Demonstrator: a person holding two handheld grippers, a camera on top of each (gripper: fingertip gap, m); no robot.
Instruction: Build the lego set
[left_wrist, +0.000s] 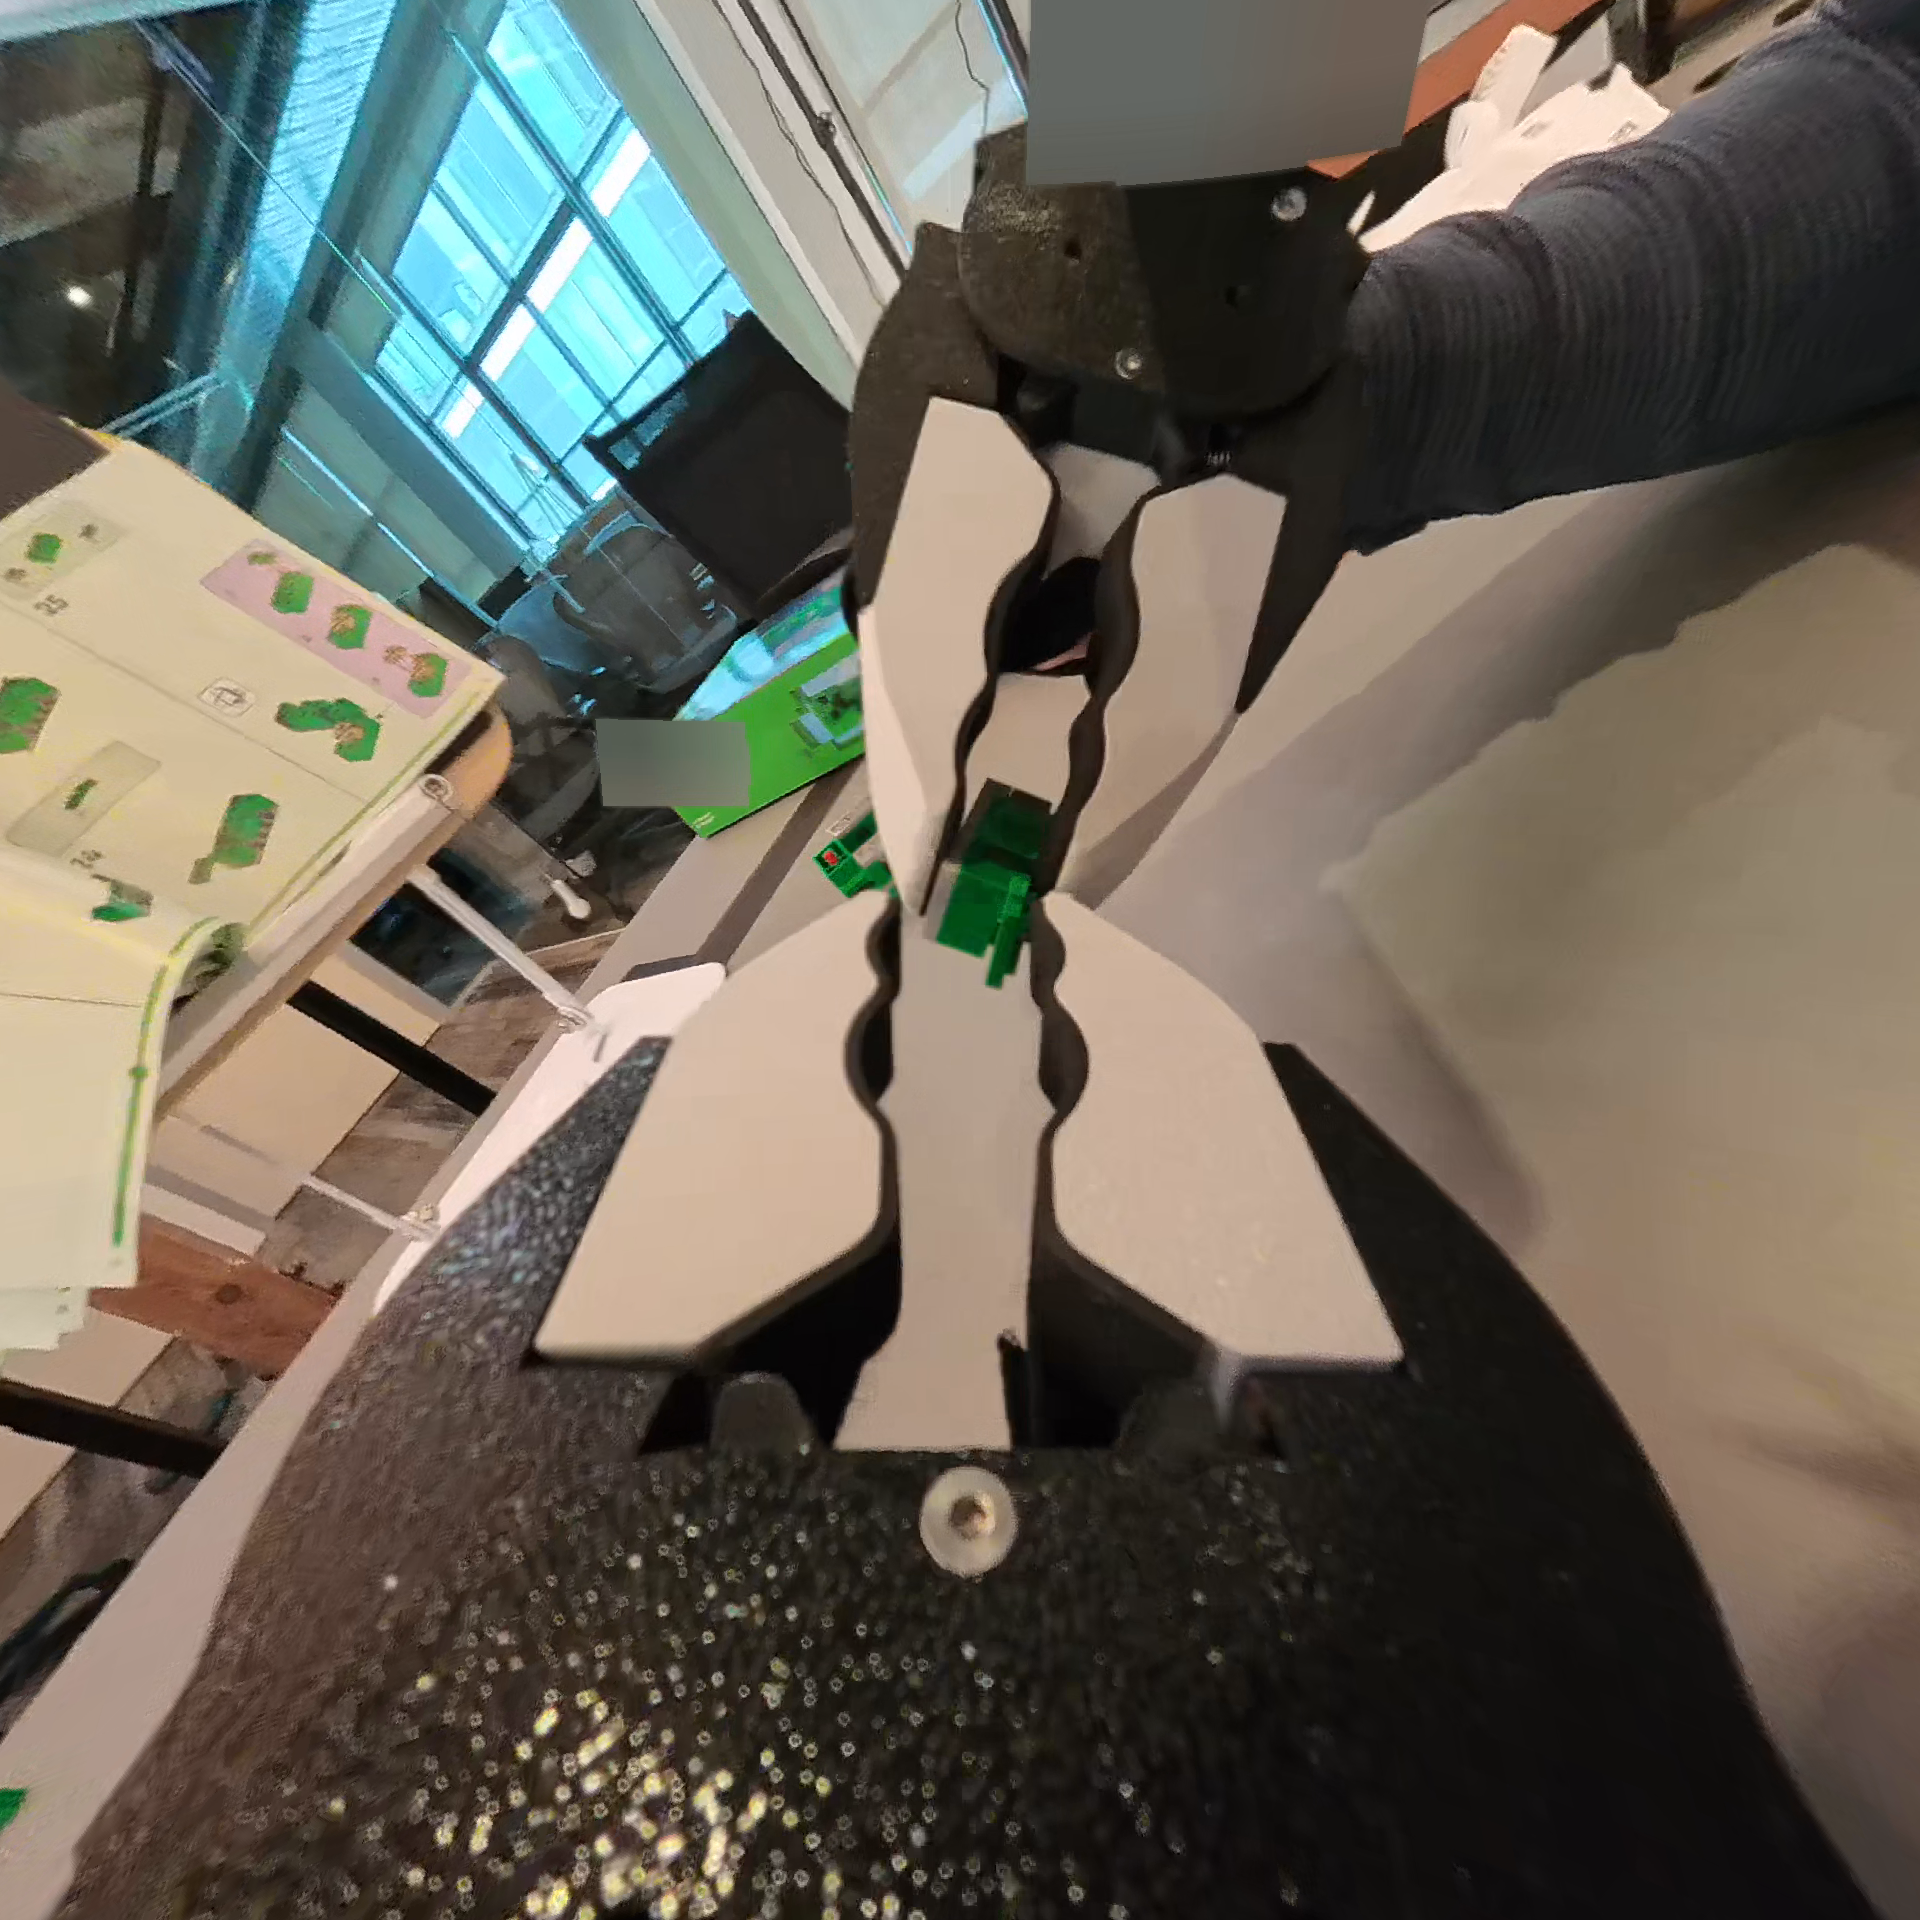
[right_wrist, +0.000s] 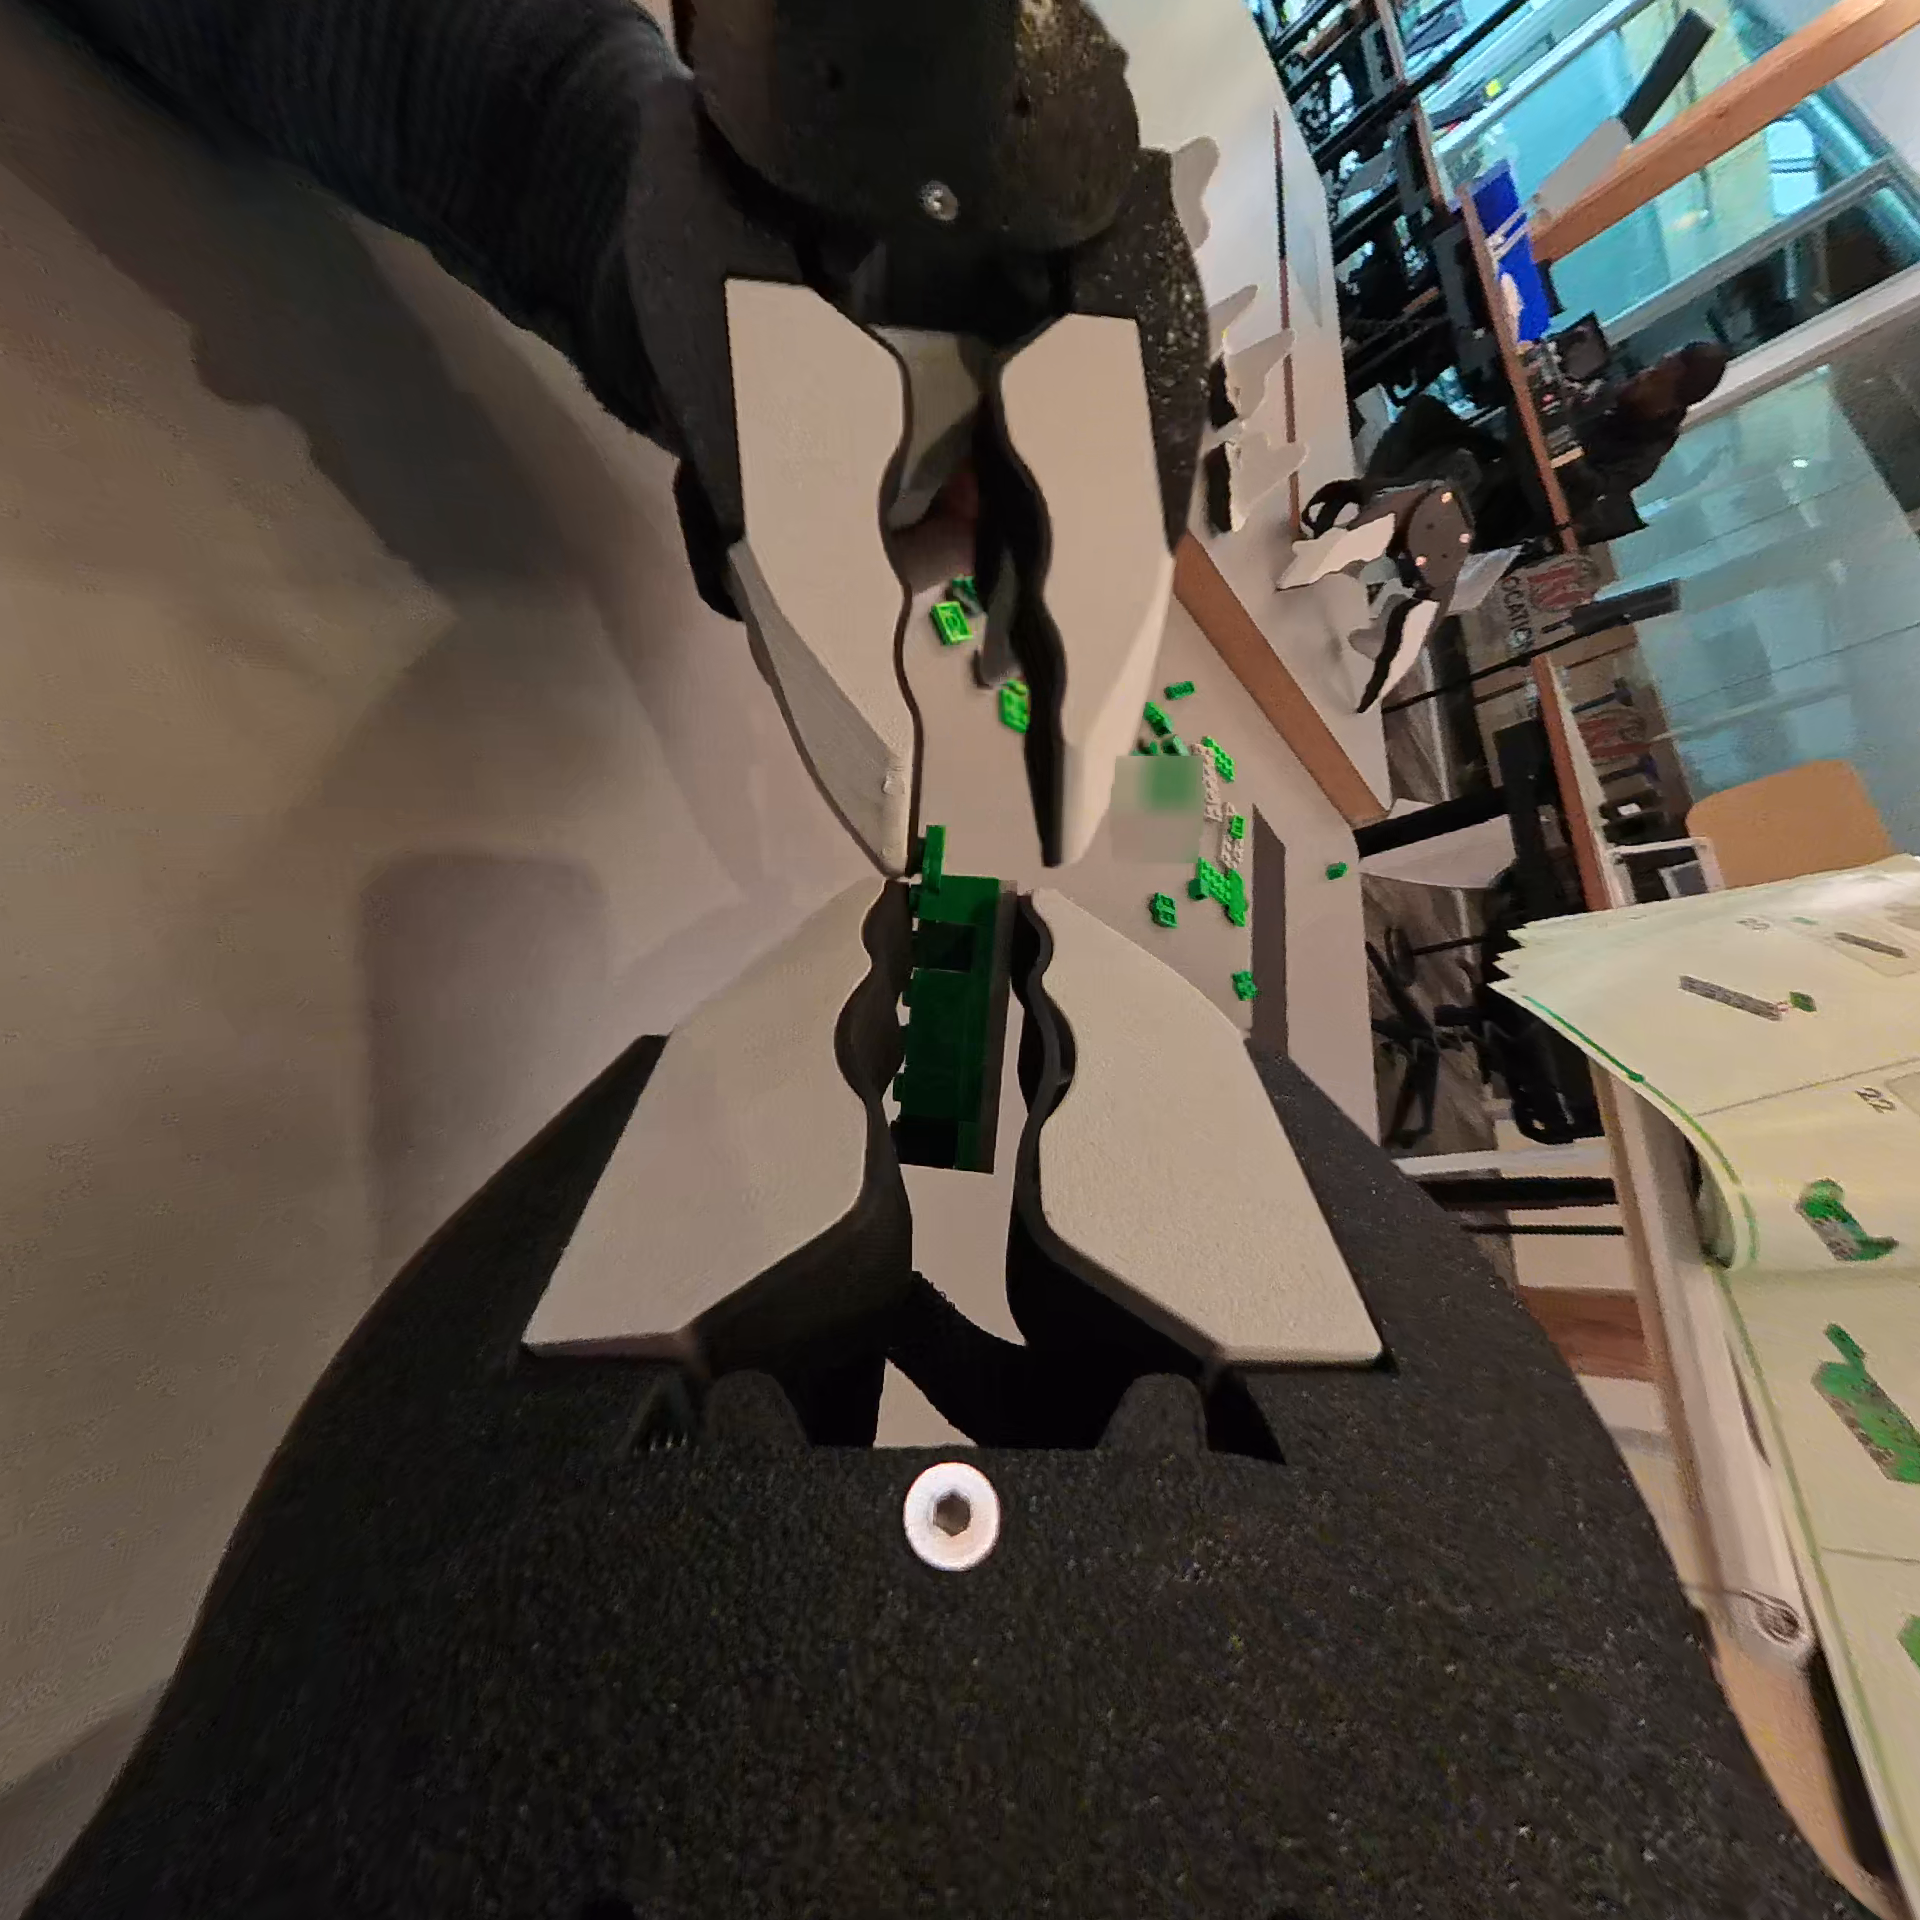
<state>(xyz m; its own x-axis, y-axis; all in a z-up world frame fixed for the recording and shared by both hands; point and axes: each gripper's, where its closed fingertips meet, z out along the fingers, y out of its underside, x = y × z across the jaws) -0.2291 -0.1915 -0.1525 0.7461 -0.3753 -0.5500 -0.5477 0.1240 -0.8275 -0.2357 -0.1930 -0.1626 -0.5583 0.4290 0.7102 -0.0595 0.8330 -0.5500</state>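
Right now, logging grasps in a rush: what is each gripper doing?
Left gripper: tips at the green lego assembly; grip cannot be told.
Right gripper: closed on the green lego assembly.

The left gripper (left_wrist: 961, 914) and right gripper (right_wrist: 951, 894) meet tip to tip, facing each other; the right's fingers clamp a green piece; the left's appear parted, perhaps touching it; a dark ribbed sleeve (left_wrist: 1621, 301) sits behind the right gripper.

Green lego assembly (right_wrist: 951, 1023) held on edge
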